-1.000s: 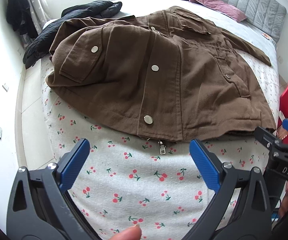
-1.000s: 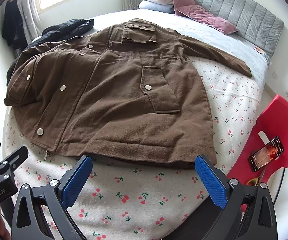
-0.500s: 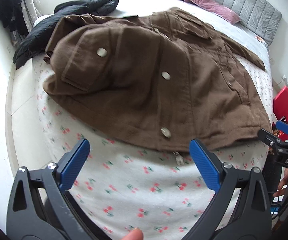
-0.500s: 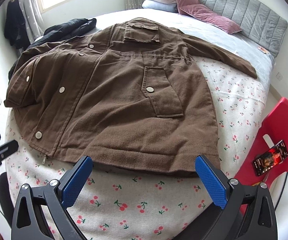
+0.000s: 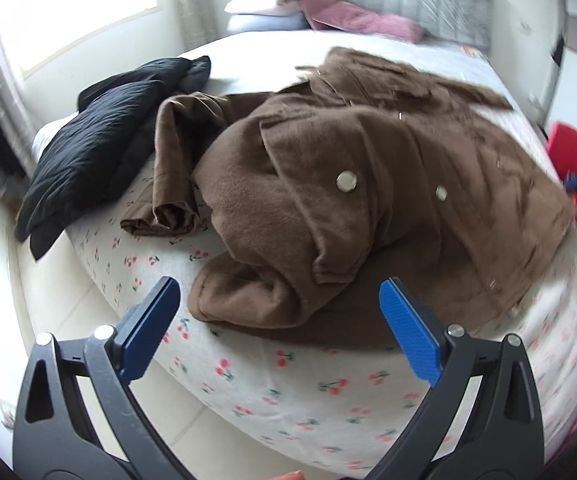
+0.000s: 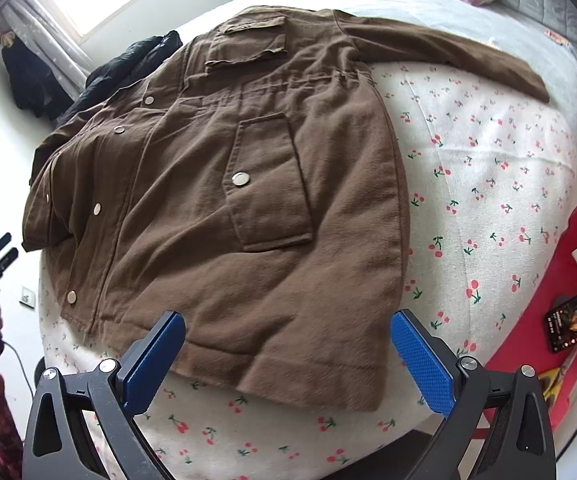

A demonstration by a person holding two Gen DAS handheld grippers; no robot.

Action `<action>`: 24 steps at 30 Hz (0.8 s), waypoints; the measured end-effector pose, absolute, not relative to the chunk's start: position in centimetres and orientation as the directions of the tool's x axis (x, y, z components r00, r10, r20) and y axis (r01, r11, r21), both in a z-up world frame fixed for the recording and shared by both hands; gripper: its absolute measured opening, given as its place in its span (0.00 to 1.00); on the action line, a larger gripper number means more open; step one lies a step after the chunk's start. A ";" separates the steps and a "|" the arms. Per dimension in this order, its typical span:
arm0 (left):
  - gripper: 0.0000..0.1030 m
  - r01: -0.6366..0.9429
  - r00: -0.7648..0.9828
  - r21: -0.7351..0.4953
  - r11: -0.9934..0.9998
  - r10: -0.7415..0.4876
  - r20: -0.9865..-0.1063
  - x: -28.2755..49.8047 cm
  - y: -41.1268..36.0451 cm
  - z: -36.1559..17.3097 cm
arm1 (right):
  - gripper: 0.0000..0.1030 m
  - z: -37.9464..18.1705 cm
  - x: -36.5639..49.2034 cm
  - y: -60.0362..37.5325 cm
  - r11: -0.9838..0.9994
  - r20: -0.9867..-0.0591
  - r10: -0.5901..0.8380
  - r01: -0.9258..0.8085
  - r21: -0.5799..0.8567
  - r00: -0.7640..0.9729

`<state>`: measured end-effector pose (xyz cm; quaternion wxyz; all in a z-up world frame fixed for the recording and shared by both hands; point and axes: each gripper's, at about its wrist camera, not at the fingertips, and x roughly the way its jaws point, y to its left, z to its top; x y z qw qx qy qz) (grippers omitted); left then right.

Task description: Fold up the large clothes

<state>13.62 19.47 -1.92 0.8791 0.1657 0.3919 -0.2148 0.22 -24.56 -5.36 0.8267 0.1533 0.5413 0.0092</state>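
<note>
On the bed, w/ white cherry-print sheet, a brown jacket lies spread flat, front up; grey padded headboard and pink pillow at 12 o'clock, black puffer coat at 10, red chair w/ phone at 4. Jacket: heavy matte cloth, metal snaps, square flap pockets. Left gripper and right gripper: blue ribbed pads spread wide, holding nothing. Vs. 0.5 s ago, left view has swung toward jacket's crumpled sleeve; right sits closer to hem.
</note>
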 end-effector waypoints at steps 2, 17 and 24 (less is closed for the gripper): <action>0.97 0.563 0.590 0.169 0.809 -0.250 -0.768 14.4 19.4 -2.7 | 1.00 -6.4 0.4 -25.8 0.939 -0.887 0.216 0.161 0.302 0.407; 0.18 0.596 0.350 -0.062 0.801 -0.329 -0.877 15.0 15.7 -4.6 | 0.12 -9.7 1.0 -26.1 0.854 -0.800 0.408 0.126 0.504 0.439; 0.08 0.418 0.306 -0.424 0.803 -0.564 -0.767 11.0 18.5 3.9 | 0.08 -1.2 -1.7 -28.5 0.817 -0.645 0.428 0.033 0.575 0.633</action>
